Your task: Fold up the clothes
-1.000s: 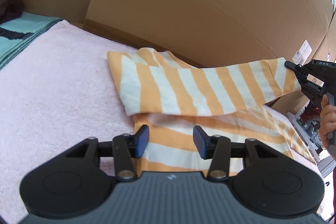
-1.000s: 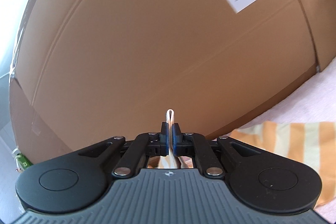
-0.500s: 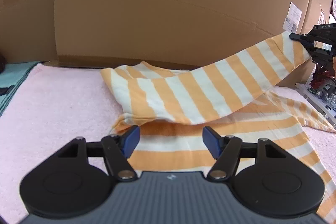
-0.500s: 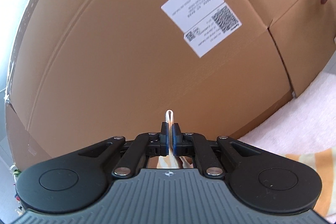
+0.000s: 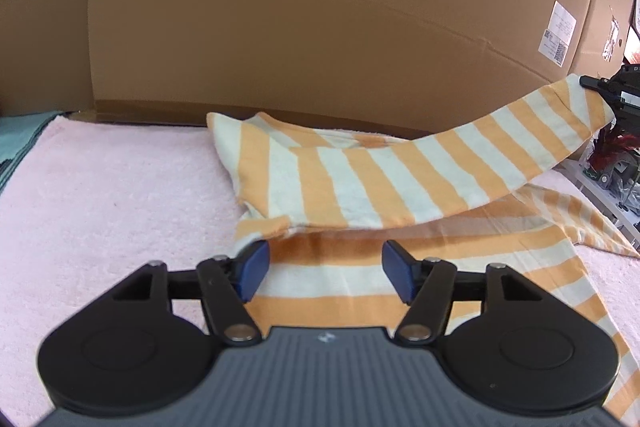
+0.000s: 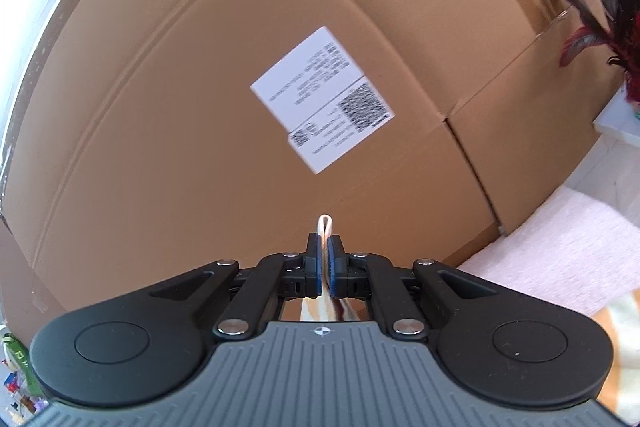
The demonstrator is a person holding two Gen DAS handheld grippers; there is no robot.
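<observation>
An orange-and-white striped shirt (image 5: 360,287) lies on the pink towel surface (image 5: 100,207). One long sleeve (image 5: 500,147) is lifted off it and stretched up to the right. At the far right of the left wrist view, my right gripper (image 5: 592,83) holds the sleeve's end. In the right wrist view, my right gripper (image 6: 324,255) is shut, with a thin fold of the cloth (image 6: 325,223) poking out past its pads. My left gripper (image 5: 325,269) is open and hovers just above the shirt's body near the sleeve's root, with nothing pinched.
Large cardboard boxes (image 5: 320,27) wall off the back; one bears a white shipping label (image 6: 320,99). A teal cloth (image 5: 16,135) lies at the far left. Red and black feathers (image 6: 600,7) and shelf clutter (image 5: 612,163) stand at the right.
My left jaws have spread wider and the left view has rolled level. My right gripper has carried the sleeve end further right, and the label has slid toward the middle of its view.
</observation>
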